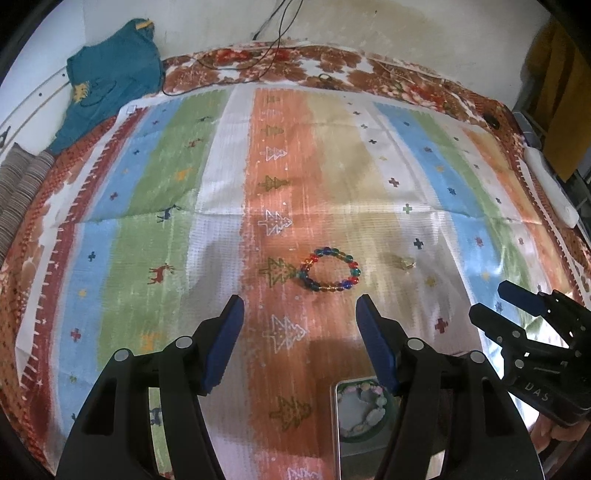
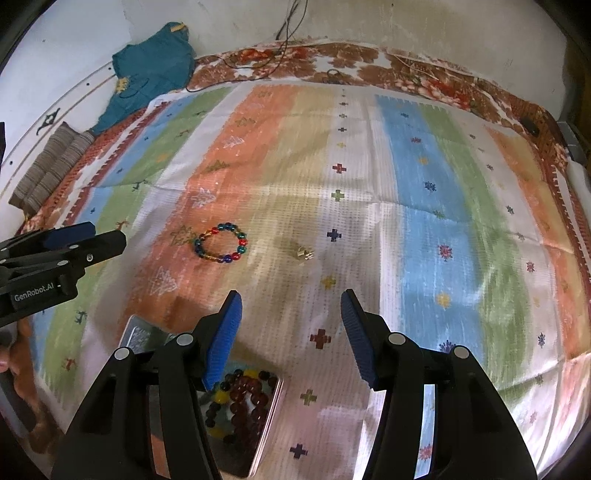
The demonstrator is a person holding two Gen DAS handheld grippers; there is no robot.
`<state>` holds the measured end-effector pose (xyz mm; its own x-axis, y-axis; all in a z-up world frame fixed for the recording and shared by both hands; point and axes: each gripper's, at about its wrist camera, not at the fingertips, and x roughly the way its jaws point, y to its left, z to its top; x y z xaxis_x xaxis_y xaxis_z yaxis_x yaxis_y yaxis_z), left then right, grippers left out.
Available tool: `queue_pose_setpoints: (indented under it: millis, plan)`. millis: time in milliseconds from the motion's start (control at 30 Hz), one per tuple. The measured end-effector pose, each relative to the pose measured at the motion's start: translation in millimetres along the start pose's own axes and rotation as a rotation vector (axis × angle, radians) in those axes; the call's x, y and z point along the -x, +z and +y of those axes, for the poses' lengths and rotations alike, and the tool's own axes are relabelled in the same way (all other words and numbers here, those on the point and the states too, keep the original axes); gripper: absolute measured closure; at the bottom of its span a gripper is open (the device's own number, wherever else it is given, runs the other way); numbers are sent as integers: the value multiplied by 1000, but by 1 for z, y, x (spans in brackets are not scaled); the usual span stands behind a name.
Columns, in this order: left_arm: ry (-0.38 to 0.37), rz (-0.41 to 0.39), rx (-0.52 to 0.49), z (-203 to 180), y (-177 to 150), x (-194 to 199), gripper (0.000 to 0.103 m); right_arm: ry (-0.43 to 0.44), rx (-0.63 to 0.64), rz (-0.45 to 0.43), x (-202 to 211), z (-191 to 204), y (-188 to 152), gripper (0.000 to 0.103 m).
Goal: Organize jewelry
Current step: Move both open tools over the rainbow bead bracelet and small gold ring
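Bracelet (image 1: 330, 270) ahead of 2 downward-tilted hand-held grippers.

Soft, even daylight; faint shadows beneath the black grippers. Slight motion blur throughout; heavy fisheye bending and dark vignette at edges.

The left wrist view looks steeply down and forward between its own two fingers, from close above the near edge of the striped cloth (image 1: 221, 177) toward its far edge at the wall (image 1: 388, 29), with the beaded bracelet (image 1: 330, 271) just ahead and the right gripper (image 1: 489, 301) entering at the right edge. The right wrist view faces the same way from a spot further right, equally close, with the left gripper (image 2: 107, 234) entering at its left edge. Both share the cloth's middle, the bracelet (image 2: 221, 248), the small gold piece (image 2: 304, 253) and the blue garment (image 2: 151, 70) at the far left corner.
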<state>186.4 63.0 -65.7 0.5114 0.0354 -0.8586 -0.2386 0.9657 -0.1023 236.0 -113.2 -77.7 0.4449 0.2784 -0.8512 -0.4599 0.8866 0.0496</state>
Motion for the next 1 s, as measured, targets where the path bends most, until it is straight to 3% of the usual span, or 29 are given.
queue_pose_setpoints:
  millis: [1000]
  plan:
    - [6, 120, -18, 5, 26, -78, 39, -15, -6, 95, -66, -13, 21, 47]
